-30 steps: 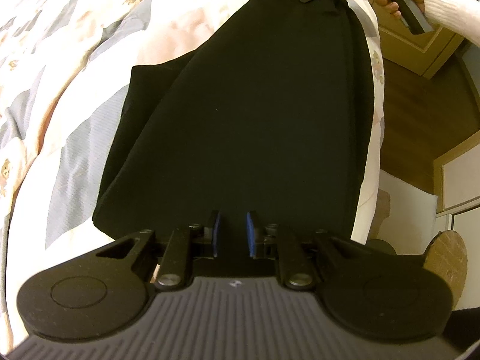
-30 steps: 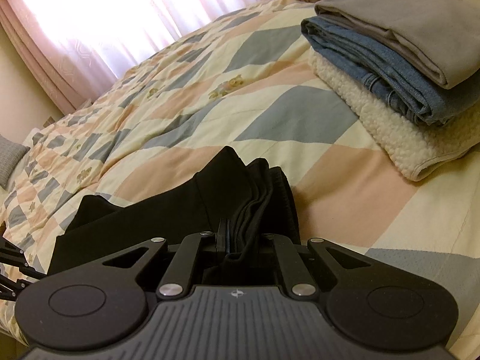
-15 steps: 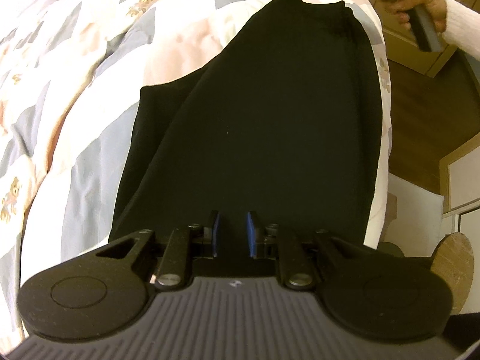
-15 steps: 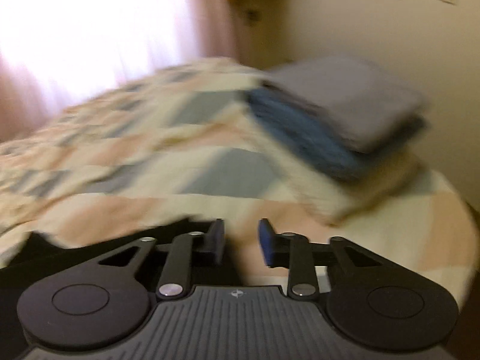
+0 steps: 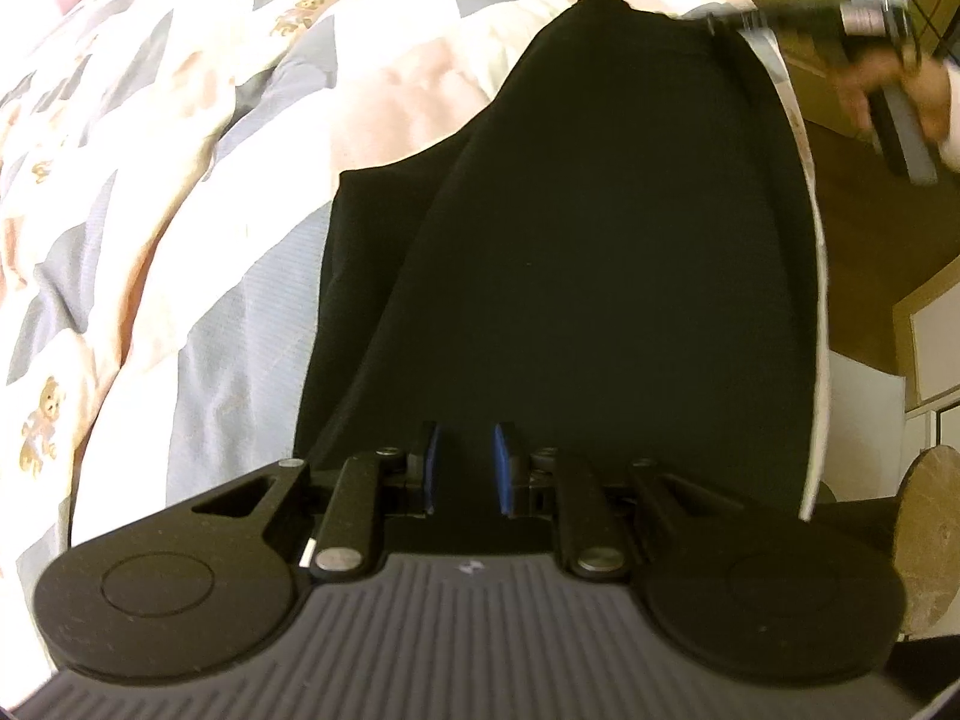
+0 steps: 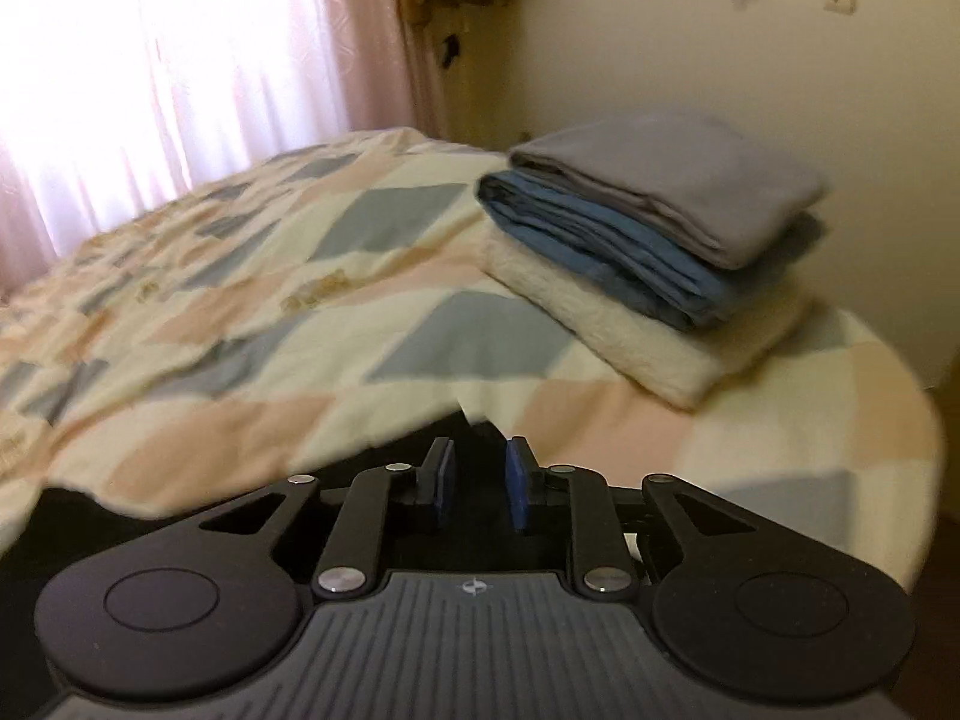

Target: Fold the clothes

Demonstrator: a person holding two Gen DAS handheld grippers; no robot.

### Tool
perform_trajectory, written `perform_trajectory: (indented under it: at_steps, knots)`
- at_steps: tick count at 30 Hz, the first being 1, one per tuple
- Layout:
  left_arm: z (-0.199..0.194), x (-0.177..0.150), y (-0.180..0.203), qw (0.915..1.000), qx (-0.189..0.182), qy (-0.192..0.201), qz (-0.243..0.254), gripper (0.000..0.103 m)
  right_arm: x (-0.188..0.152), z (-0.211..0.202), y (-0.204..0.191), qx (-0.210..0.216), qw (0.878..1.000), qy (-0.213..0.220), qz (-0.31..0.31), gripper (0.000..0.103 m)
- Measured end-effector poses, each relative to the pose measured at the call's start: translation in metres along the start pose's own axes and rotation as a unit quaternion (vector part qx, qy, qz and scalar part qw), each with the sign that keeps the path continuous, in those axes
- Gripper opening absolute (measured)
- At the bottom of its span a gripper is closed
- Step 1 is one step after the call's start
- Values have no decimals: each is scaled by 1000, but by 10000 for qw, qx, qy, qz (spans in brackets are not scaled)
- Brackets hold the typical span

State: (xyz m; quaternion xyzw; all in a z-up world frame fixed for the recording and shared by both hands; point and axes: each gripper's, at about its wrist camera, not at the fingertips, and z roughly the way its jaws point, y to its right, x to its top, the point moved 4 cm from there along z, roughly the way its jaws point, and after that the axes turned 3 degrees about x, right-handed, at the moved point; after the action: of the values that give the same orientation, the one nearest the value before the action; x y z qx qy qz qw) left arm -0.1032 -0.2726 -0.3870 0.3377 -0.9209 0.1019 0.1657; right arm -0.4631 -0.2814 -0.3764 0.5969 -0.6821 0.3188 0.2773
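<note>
A black garment [image 5: 600,252] lies flat along the edge of the patchwork quilt [image 5: 180,192], stretching away from me. My left gripper [image 5: 468,468] hovers over its near end, blue pads apart and nothing clamped between them. At the far end, a hand [image 5: 918,102] holds my right gripper [image 5: 720,24] just above the garment's far right corner, blurred by motion. In the right wrist view the right gripper [image 6: 480,480] stands open, with the garment's black edge [image 6: 60,516] below it and its pointed corner [image 6: 474,429] just ahead of the pads.
A stack of folded clothes [image 6: 654,240], grey on blue on cream fleece, sits at the bed's far right corner. Beyond the bed are a pink curtain [image 6: 372,30] and a wall. Wooden floor [image 5: 864,252] and white furniture lie to the right of the bed edge.
The right gripper opened and let go of the bunched end of the black garment, then lifted and tilted up. The garment now lies flatter. The left gripper stayed open and shifted slightly.
</note>
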Motion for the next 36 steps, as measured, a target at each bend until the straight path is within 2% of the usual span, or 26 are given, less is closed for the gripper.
perform_trajectory:
  at_steps: [3, 6, 8, 11, 13, 15, 17, 19, 26, 28, 34, 36]
  knots:
    - [9, -5, -12, 10000, -45, -50, 69, 15, -32, 9, -3, -374, 9979, -364, -386, 19]
    - [11, -8, -19, 9997, -205, 29, 140, 15, -38, -9, -26, -783, 9933, -217, -824, 20]
    - [10, -9, -21, 9994, -299, 55, 176, 15, -41, -34, -57, -754, 9937, 22, -830, 24]
    - [7, -11, -25, 9988, -404, 94, 241, 15, -65, -69, -117, -391, 9968, 174, -679, 27]
    - [3, -13, -28, 9985, -444, 118, 288, 15, -90, -82, -156, -176, 9982, 4, -577, 27]
    - [-2, -15, -31, 9982, -484, 143, 335, 15, -119, -81, -187, -103, 9977, -377, -562, 27]
    - [-6, -17, -34, 9978, -524, 167, 381, 15, -141, -78, -206, -251, 9956, -714, -560, 27]
    - [-10, -18, -37, 9973, -564, 191, 428, 15, -154, -79, -215, -484, 9942, -782, -551, 27]
    - [-25, -25, -48, 9954, -704, 276, 591, 17, -143, -100, -215, -1035, 9923, -680, 13, 27]
    - [-29, -27, -51, 9950, -718, 281, 637, 20, -138, -118, -215, -1146, 9913, -581, 286, 32]
    - [-35, -36, -57, 9979, 30, -297, 579, 20, -130, -161, -239, -1589, 9817, -586, 874, 42]
    - [-41, -37, -55, 9983, 79, -389, 437, 20, -130, -170, -250, -1731, 9769, -691, 1046, 42]
